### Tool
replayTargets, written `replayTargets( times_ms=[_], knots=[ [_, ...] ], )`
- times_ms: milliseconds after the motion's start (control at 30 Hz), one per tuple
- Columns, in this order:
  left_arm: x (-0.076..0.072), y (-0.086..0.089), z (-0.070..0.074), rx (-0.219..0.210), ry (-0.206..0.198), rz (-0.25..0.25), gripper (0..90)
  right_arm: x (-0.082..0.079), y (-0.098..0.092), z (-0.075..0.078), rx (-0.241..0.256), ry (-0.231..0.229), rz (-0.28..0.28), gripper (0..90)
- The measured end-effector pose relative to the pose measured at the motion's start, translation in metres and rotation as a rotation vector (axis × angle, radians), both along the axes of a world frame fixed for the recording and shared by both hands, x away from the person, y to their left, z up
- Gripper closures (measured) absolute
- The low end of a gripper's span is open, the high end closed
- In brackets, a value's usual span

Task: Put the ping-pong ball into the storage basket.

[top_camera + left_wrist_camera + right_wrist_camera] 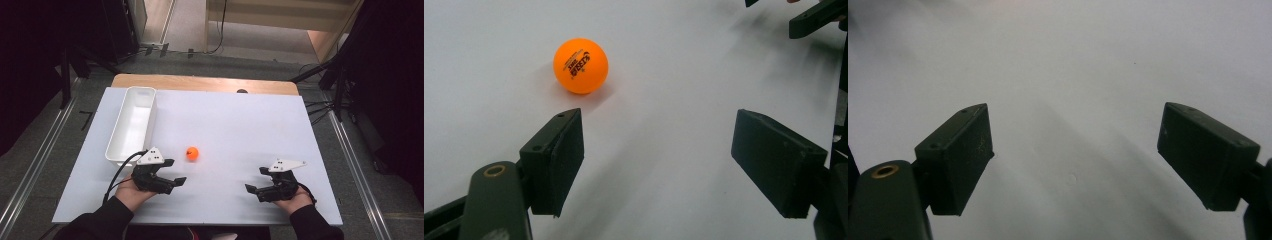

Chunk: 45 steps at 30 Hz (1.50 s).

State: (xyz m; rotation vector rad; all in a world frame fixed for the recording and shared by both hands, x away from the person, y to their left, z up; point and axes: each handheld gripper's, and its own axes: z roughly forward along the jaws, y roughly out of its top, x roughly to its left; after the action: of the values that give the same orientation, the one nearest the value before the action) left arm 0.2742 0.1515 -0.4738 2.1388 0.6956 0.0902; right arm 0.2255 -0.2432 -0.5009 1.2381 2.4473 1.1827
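Observation:
An orange ping-pong ball (192, 153) with dark print rests on the white board (230, 125), near its middle. My left gripper (177, 170) lies just short of the ball and to its left, held in a hand, open with nothing between the jaws. In the left gripper view the ball (580, 65) sits ahead of the left jaw, outside the open left gripper (656, 125). My right gripper (255, 180) rests near the board's front right, also open and empty. In the right gripper view, bare white board lies between the jaws of the right gripper (1075, 115).
A long white bin (131, 125) stands along the board's left side, behind the left gripper. A wooden table edge (205, 82) runs along the back. The other gripper (819, 17) appears at the top right of the left gripper view.

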Motion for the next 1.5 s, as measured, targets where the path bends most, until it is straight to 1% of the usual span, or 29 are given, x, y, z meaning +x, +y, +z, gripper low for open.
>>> replayTargets(
  times_ms=[100, 167, 233, 300, 367, 467, 533, 700, 767, 800, 833, 900, 933, 1000, 1133, 1200, 1400, 1500],
  knots=[
    [0.001, -0.002, 0.001, 0.002, 0.001, 0.010, 21.8, 0.000, 0.000, 0.000, 0.001, 0.004, -0.002, 13.3],
    [0.002, -0.003, 0.002, -0.005, 0.000, 0.011, 21.8, 0.000, 0.000, 0.000, -0.001, 0.002, 0.001, 13.3],
    [0.004, -0.004, 0.003, -0.023, 0.006, 0.014, 21.9, 0.000, 0.000, 0.000, -0.001, 0.000, 0.002, 13.3],
    [0.005, -0.005, 0.003, -0.025, 0.014, 0.012, 21.8, 0.000, 0.001, 0.000, -0.001, 0.000, 0.003, 13.3],
    [0.006, -0.006, 0.003, -0.019, 0.018, 0.012, 21.8, 0.000, 0.001, 0.000, 0.000, 0.001, 0.005, 13.3],
    [0.009, -0.008, 0.003, -0.021, 0.029, 0.006, 21.8, -0.001, 0.001, 0.001, 0.000, 0.005, 0.005, 13.3],
    [0.011, -0.010, 0.003, -0.009, 0.037, 0.006, 17.7, -0.001, 0.001, 0.001, 0.000, 0.006, 0.005, 13.3],
    [0.013, -0.012, 0.004, -0.009, 0.032, 0.007, 16.9, -0.001, 0.001, 0.000, -0.003, 0.000, 0.013, 13.3],
    [0.015, -0.012, 0.003, -0.018, 0.045, 0.006, 12.7, -0.001, 0.001, 0.000, -0.003, 0.001, 0.014, 13.3],
    [0.016, -0.013, 0.002, -0.030, 0.057, 0.010, 4.6, -0.001, 0.001, 0.000, -0.003, 0.001, 0.014, 13.3],
    [0.017, -0.014, 0.002, -0.033, 0.066, 0.005, 0.0, 0.000, 0.001, 0.000, -0.003, -0.002, 0.016, 13.3],
    [0.017, -0.014, 0.003, -0.038, 0.057, 0.008, 0.0, -0.001, 0.001, 0.000, -0.003, -0.003, 0.016, 13.3],
    [0.017, -0.014, 0.004, -0.031, 0.051, 0.010, 0.0, -0.001, 0.001, 0.000, -0.002, -0.004, 0.017, 13.3],
    [0.018, -0.015, 0.005, -0.041, 0.045, 0.014, 0.0, -0.001, 0.001, 0.000, -0.003, -0.005, 0.018, 13.3],
    [0.021, -0.017, 0.005, -0.026, 0.039, 0.023, 0.0, -0.001, 0.001, 0.000, -0.002, -0.003, 0.016, 13.3],
    [0.023, -0.018, 0.005, -0.014, 0.034, 0.020, 0.0, -0.001, 0.001, 0.000, -0.002, -0.004, 0.018, 13.3],
    [0.027, -0.022, 0.005, -0.007, 0.017, 0.032, 0.0, -0.001, 0.001, 0.000, -0.003, -0.004, 0.018, 13.3],
    [0.029, -0.024, 0.006, -0.006, 0.017, 0.031, 0.0, -0.001, 0.001, 0.000, -0.004, 0.002, 0.015, 13.3]
  ],
)
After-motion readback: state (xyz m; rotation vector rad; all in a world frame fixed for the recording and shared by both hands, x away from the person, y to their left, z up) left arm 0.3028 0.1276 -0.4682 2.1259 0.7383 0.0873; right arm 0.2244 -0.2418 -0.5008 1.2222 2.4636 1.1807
